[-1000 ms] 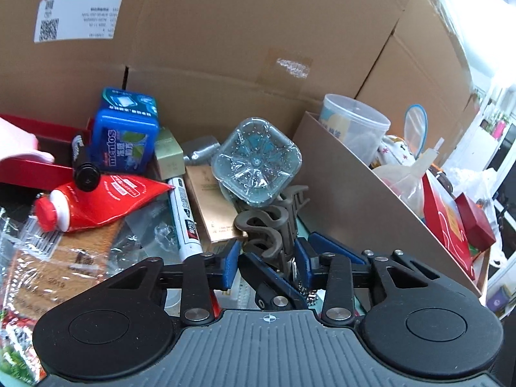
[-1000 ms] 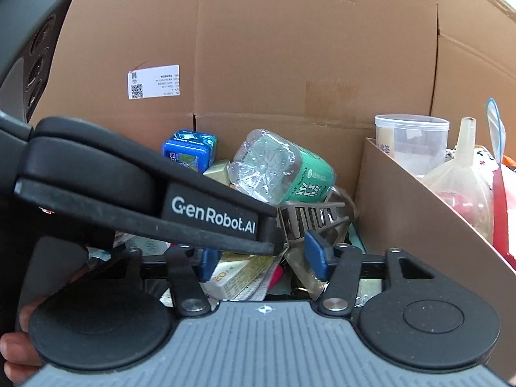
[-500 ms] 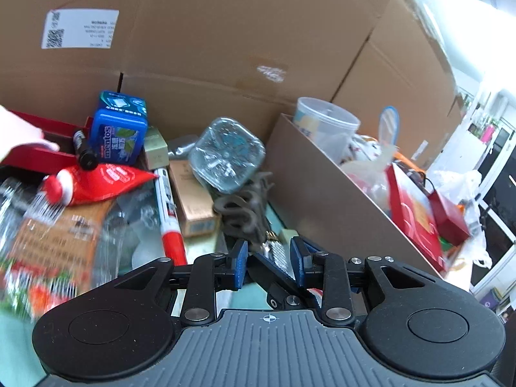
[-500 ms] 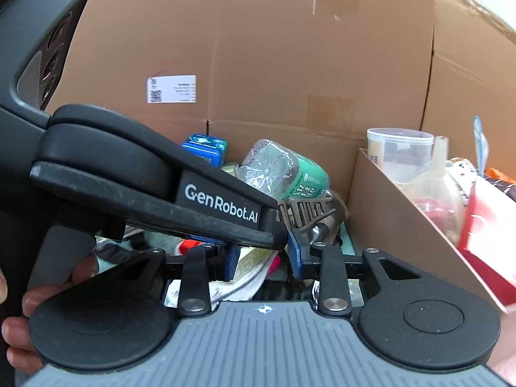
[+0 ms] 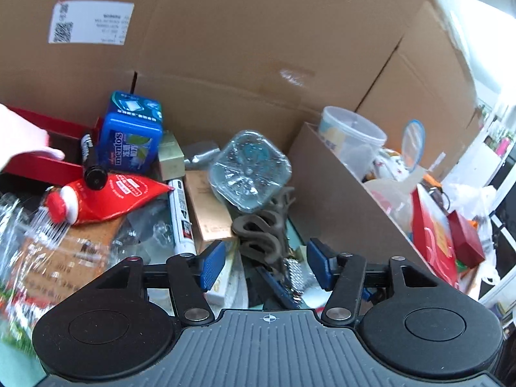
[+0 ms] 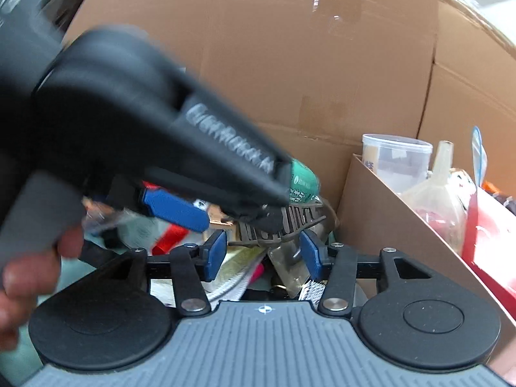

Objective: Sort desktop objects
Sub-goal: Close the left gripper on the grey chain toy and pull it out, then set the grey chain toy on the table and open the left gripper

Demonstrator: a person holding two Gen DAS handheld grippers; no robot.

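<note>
A pile of desktop objects lies against a cardboard box. In the left wrist view a brown claw hair clip [image 5: 262,230] lies just ahead of my open left gripper [image 5: 264,262], below a clear water bottle [image 5: 250,169]. To the left lie a white marker [image 5: 181,214], a gold box [image 5: 209,209], a red tube [image 5: 103,198] and a blue Mentos tin [image 5: 130,135]. In the right wrist view my right gripper [image 6: 262,253] is open, with the hair clip [image 6: 280,221] just beyond its tips. The left gripper's body [image 6: 145,148] crosses that view, blurred.
A cardboard divider [image 5: 348,200] stands to the right. Behind it are a clear plastic cup [image 5: 351,137], a squeeze bottle [image 6: 435,193] and red boxes [image 5: 448,245]. A red tray [image 5: 48,161] sits at far left with a hand over it.
The left gripper's jaws shut around the hair clip and have opened wide again. The right gripper's jaws narrowed and reopened. The left gripper swung across the right view.
</note>
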